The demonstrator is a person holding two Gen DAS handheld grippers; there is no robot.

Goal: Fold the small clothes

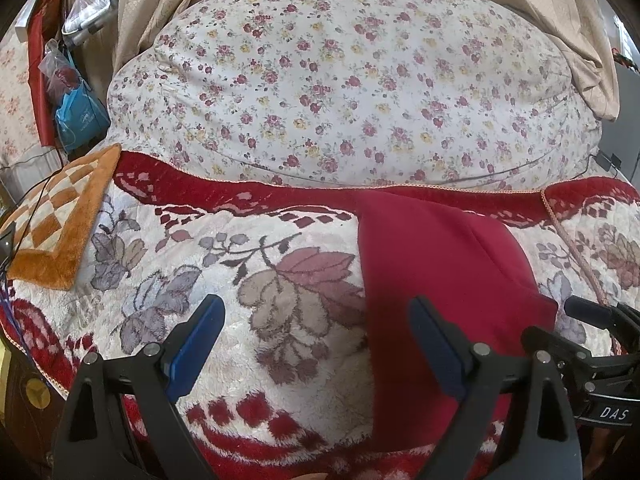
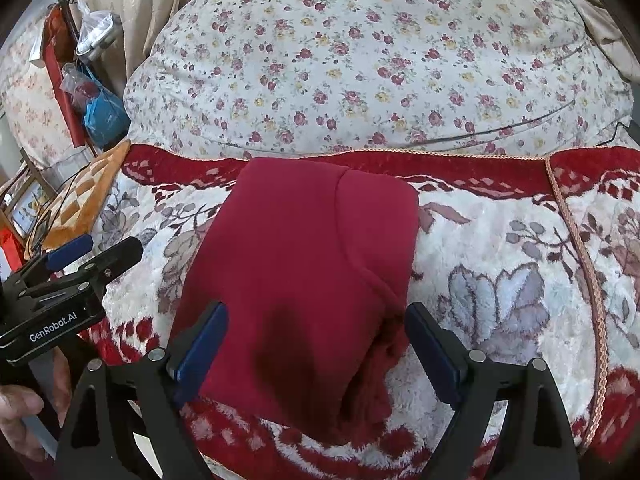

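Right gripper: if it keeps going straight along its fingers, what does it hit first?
Most likely the red garment. The right gripper is open and angled down, with the folded cloth lying between and ahead of its fingers on the blanket. Depth is unclear, so how soon it would touch can't be told.

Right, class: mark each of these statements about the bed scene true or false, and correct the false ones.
1. The red garment lies on the flower-patterned blanket. True.
2. The right gripper is clamped shut on the garment. False: its jaws stand open, the cloth below them.
3. The left gripper is open. True.
4. The garment is blue. False: it is red.
5. An orange checkered cloth lies left of the garment. True.
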